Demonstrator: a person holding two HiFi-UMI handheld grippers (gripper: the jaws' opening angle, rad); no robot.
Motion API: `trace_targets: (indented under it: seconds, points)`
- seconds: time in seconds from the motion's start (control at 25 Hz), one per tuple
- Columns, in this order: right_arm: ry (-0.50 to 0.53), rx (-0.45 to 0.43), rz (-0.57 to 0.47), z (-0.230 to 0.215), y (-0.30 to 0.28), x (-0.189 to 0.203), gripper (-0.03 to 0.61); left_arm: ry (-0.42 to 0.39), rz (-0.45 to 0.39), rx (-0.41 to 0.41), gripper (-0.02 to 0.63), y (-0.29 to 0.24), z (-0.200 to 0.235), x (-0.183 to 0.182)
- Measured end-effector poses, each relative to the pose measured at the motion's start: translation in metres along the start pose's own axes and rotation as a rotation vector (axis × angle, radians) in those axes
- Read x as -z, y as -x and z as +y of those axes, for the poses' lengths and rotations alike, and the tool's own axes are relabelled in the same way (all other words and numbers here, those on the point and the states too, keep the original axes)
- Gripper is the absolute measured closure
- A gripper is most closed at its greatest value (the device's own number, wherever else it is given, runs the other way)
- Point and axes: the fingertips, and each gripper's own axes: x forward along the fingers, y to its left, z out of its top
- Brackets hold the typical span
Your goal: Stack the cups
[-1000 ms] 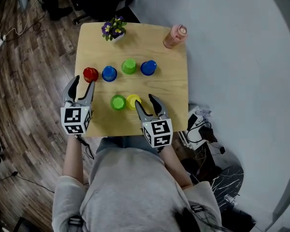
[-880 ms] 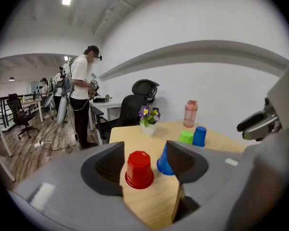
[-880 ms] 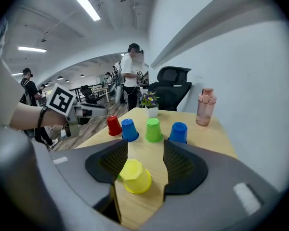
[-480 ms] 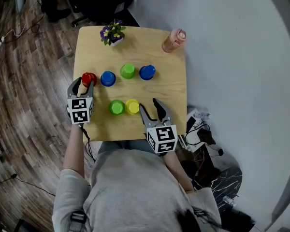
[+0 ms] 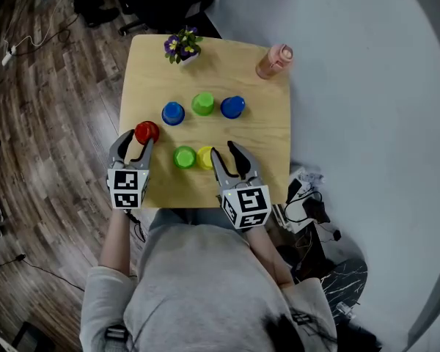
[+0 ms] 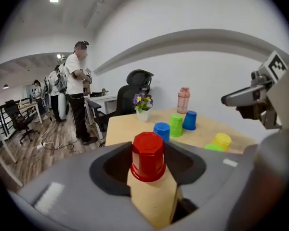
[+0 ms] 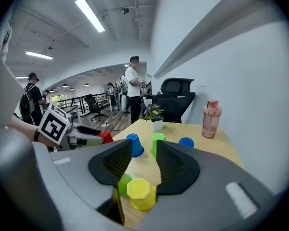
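Six upturned cups stand on the wooden table (image 5: 268, 134). My left gripper (image 5: 134, 147) (image 6: 148, 146) has the red cup (image 5: 147, 132) (image 6: 147, 157) between its fingertips. Its jaws are closing, and the cup still rests on the table. My right gripper (image 5: 225, 155) (image 7: 143, 150) is also closing. The yellow cup (image 5: 204, 157) (image 7: 141, 192) sits low between its jaws, unpressed, with a green cup (image 5: 184, 157) (image 7: 123, 183) against its left side. In a row beyond stand a blue cup (image 5: 173, 113), a green cup (image 5: 202, 103) and another blue cup (image 5: 232, 106).
A small flower pot (image 5: 182, 48) and a pink bottle (image 5: 273, 61) stand at the table's far edge. An office chair (image 6: 138, 78) is behind the table. People (image 6: 77, 88) stand on the wood floor to the left. A white wall runs along the right.
My left gripper has moved forward until the red cup stands between its fingertips. My right gripper has edged closer to the yellow cup and its jaws have narrowed.
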Motion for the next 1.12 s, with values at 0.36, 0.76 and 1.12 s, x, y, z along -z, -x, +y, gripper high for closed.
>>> trace_targets:
  seconds: [0.36,0.76,1.12]
  points:
    - [0.008,0.003,0.017,0.016,0.005,0.007,0.575,-0.014,0.025,0.069,0.357,0.026,-0.042,0.025]
    - [0.019,0.004,0.025,0.025,0.016,0.017,0.575,-0.048,0.075,0.117,0.356,0.026,-0.067,0.053]
    - [0.010,0.027,0.017,0.018,0.017,0.014,0.575,-0.017,0.026,0.210,0.301,0.033,-0.072,0.042]
